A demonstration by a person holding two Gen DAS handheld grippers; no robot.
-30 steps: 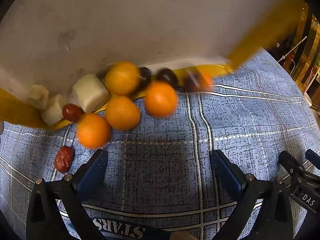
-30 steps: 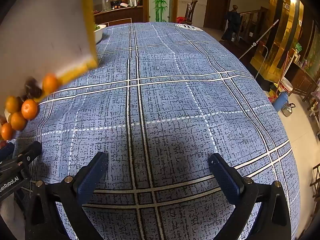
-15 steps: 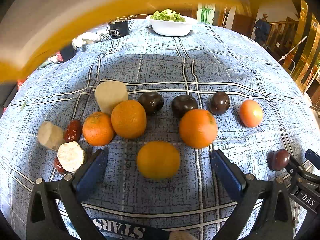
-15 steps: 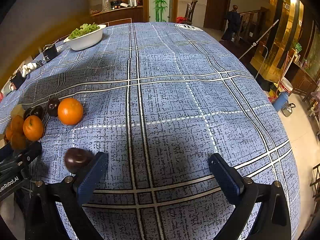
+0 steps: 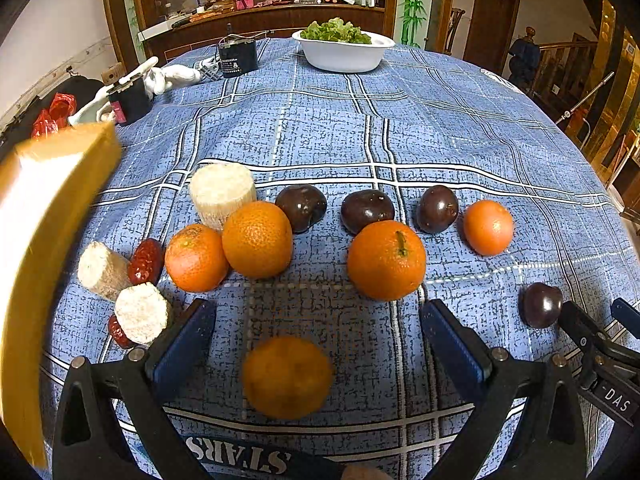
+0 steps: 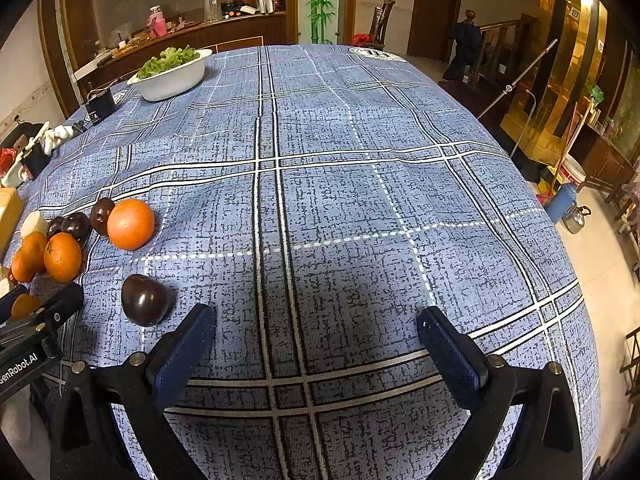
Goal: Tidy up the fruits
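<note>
left gripper: black two-finger gripper with blue pads (image 5: pixel 318 338), jaws spread wide, nothing clamped.
right gripper: same build (image 6: pixel 316 344), jaws wide apart, empty, over bare blue plaid tablecloth (image 6: pixel 360 200).
fruit spread: all loose on the cloth, left of table centre.
nearest target: blurred round orange mandarin (image 5: pixel 287 377), lying between the left pads, touching neither.
other mandarins: four more; stemmed one (image 5: pixel 386 260) just ahead of the right pad.
dark glossy plums: three in a row behind; fourth (image 6: pixel 144 299) apart, near the right gripper's left finger.
pale cut sugarcane chunks: three, e.g. (image 5: pixel 222 194), by wrinkled red dates (image 5: pixel 145 256).
handling: mandarin light, soft skin, rolls easily; probably squeeze gently across the widest part. Plums slick, bruise-prone. Cane stiff, rough, easy hold.
yellow box edge (image 5: pixel 44 240): blurred, far left.
</note>
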